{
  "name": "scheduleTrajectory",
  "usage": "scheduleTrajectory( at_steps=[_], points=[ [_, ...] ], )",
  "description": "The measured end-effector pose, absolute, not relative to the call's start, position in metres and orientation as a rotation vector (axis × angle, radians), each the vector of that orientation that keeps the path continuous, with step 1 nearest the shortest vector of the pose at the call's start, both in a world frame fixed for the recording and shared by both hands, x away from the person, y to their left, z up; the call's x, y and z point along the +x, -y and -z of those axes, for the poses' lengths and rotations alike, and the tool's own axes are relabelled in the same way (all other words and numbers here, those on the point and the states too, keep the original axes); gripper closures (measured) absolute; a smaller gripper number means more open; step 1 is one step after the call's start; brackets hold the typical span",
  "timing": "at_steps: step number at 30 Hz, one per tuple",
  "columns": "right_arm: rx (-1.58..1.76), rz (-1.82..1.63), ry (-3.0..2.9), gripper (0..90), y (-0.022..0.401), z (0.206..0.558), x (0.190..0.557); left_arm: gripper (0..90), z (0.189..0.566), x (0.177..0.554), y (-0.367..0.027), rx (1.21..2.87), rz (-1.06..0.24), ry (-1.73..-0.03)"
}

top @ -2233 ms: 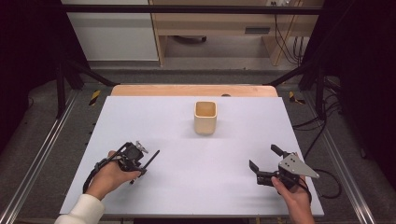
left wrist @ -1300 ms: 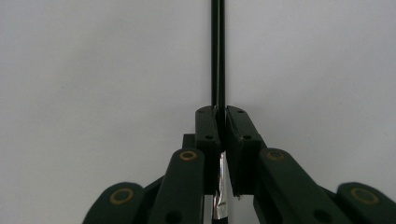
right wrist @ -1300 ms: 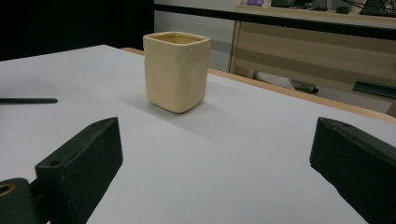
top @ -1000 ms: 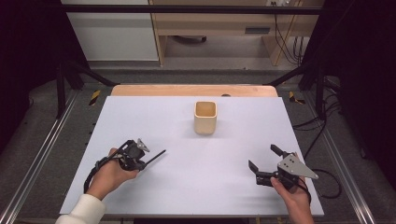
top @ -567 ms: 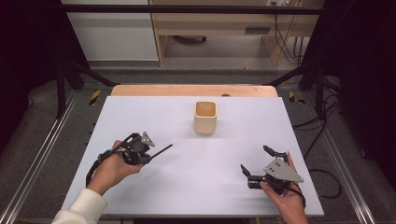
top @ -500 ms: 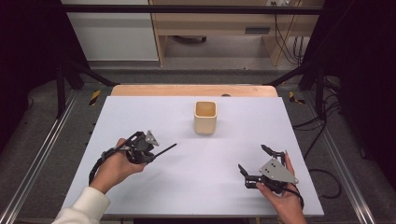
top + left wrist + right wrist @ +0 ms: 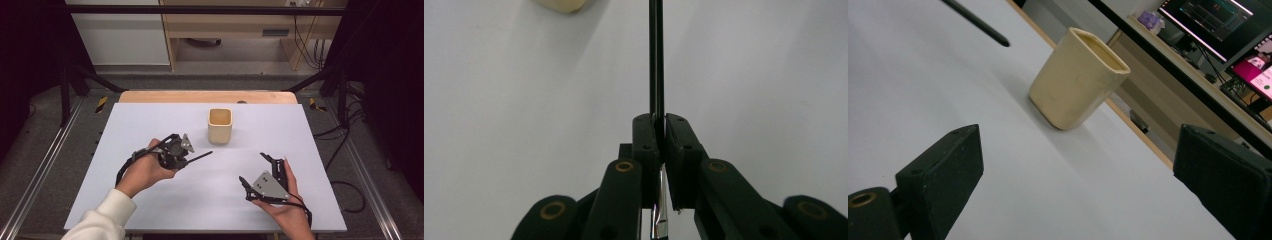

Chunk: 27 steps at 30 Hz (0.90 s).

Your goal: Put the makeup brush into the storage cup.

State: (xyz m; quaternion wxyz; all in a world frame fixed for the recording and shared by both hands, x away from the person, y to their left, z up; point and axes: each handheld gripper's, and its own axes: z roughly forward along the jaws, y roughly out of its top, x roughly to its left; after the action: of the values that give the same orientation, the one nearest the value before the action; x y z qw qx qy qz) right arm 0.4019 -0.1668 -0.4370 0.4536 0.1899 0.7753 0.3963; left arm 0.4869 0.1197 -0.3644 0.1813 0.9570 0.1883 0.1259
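A wide white table [image 7: 150, 200] spreads in front of you, with a strip of bare wood along its far edge. Near the middle, toward the far side, a cream square-mouthed cup [image 7: 220, 125] stands upright, well apart from both of your hands. Your left gripper [image 7: 186, 159] is above the table left of centre, its jaws pinched tight on a thin black rod [image 7: 655, 55] that sticks straight out past the pads and points toward the cup, its tip short of it. Your right gripper [image 7: 257, 170] is near the right front of the table, jaws spread wide with nothing between them, facing the cup [image 7: 1078, 77].
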Motion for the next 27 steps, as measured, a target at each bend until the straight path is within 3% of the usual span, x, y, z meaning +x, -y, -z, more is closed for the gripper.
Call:
scheduleTrajectory(
  at_steps=[27],
  points=[
    [0.118,-0.770,-1.965,30.4,0.103,0.443,0.412,83.9,0.356,0.480,-0.076,2.762,-0.319,-0.394]
  ],
)
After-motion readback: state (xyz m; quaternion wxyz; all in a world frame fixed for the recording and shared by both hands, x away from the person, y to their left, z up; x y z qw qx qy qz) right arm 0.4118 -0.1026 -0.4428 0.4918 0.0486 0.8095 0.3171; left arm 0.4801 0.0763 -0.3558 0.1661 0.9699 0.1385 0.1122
